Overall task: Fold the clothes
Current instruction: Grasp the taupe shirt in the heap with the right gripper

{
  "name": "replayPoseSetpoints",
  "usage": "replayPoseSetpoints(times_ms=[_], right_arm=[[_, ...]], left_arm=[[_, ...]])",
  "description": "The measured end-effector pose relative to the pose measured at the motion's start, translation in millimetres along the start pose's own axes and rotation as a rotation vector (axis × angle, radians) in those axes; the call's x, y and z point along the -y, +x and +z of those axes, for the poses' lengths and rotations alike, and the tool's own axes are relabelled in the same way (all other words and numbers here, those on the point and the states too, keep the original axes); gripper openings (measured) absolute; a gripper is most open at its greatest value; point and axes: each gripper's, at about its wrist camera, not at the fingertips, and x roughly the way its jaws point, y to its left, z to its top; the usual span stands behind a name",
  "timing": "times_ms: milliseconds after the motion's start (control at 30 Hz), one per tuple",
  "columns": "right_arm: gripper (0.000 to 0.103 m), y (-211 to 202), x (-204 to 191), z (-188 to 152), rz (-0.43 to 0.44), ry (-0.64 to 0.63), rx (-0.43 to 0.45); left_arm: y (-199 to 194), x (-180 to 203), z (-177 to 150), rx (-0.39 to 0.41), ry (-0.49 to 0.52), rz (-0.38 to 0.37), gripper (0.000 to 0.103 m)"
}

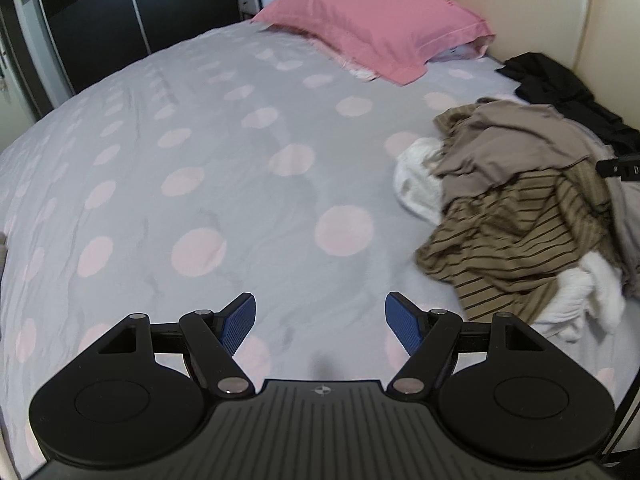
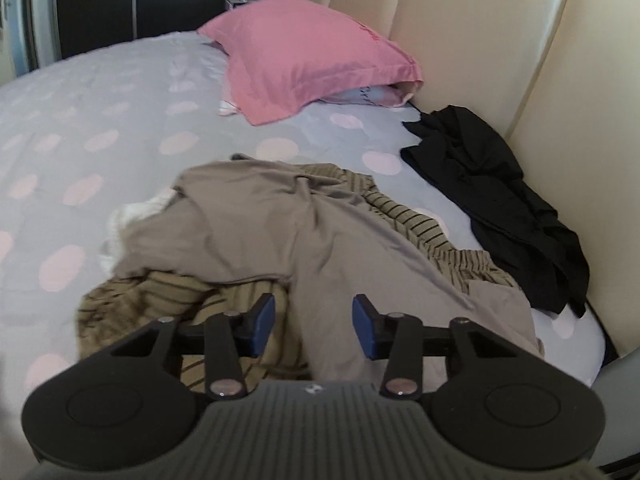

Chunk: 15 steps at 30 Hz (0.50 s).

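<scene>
A heap of clothes lies on the bed's right side: a plain taupe garment [image 2: 280, 236] on top, an olive striped garment [image 1: 508, 240] under it, and white pieces [image 1: 416, 184] at the edges. The taupe garment also shows in the left wrist view [image 1: 504, 140]. A black garment [image 2: 492, 196] lies apart by the headboard. My left gripper [image 1: 320, 322] is open and empty above bare sheet, left of the heap. My right gripper [image 2: 314, 328] is open, hovering over the taupe garment's near end, holding nothing.
The bed has a grey sheet with pink dots [image 1: 200, 200]. A pink pillow [image 1: 372, 28] lies at the far end. A cream padded headboard [image 2: 500, 40] runs along the right. Dark wardrobe doors [image 1: 120, 12] stand beyond the bed.
</scene>
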Motion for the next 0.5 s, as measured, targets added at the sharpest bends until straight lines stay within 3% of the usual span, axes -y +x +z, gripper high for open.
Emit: replayPoseSetpoints(times_ms=[133,167,300,500], right_arm=[[0.023,20.9,-1.7,6.2,-0.024,-0.010,-0.013],[0.005,21.9,-1.0,7.6,-0.031,-0.003,-0.003],[0.004,5.7,-0.1,16.3,-0.084,0.025,0.075],[0.003,-54.0,0.9,41.7,-0.173,0.008,0.243]], left_arm=[[7.7,-9.3,-4.3,-0.021,-0.012,0.008,0.071],[8.5,-10.9,-5.3,-0.024,-0.014,0.008,0.071],[7.6,-17.7,-8.1,-0.029,-0.020,0.009,0.071],[-5.6,-31.7,-8.6,-0.006,-0.038,0.006,0.071]])
